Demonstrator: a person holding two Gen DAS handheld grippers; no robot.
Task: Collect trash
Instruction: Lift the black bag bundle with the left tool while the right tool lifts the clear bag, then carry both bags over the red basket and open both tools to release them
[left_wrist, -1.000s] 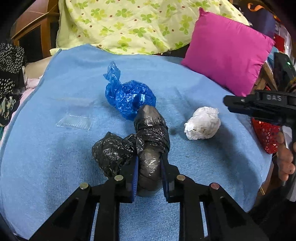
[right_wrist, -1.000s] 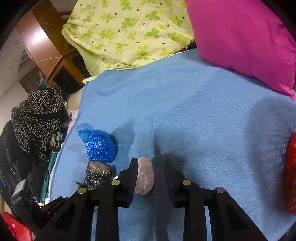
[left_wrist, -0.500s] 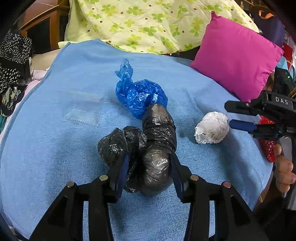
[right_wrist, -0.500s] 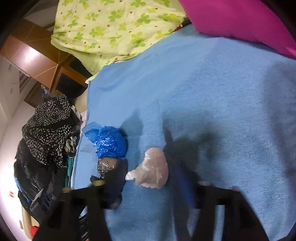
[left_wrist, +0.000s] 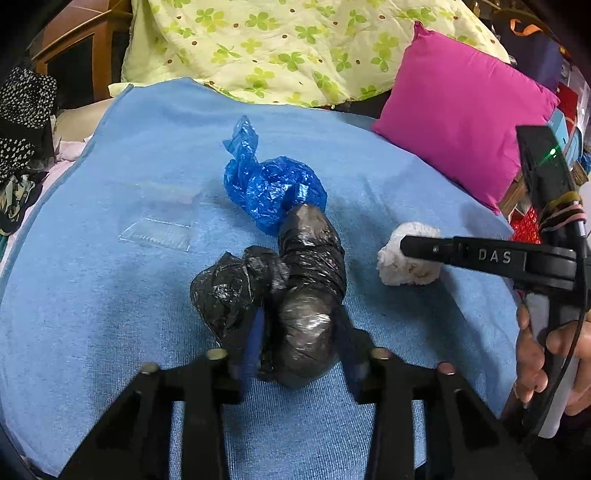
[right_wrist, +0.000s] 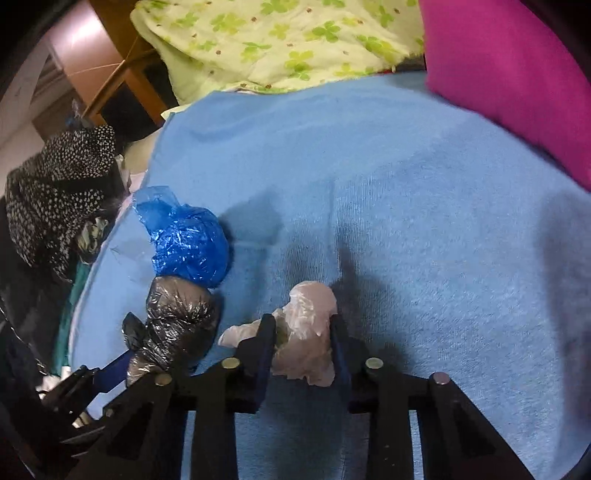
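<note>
While both bags lie knotted, contents hidden: black bag (left_wrist: 306, 295), blue bag (left_wrist: 273, 188)

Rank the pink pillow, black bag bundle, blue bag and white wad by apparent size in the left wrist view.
1. Pink pillow, largest though farthest back.
2. Black bag bundle, but it lies nearest the camera, so its lead over the next is unsure.
3. Blue bag.
4. White wad, smallest, partly hidden behind the other tool.
</note>
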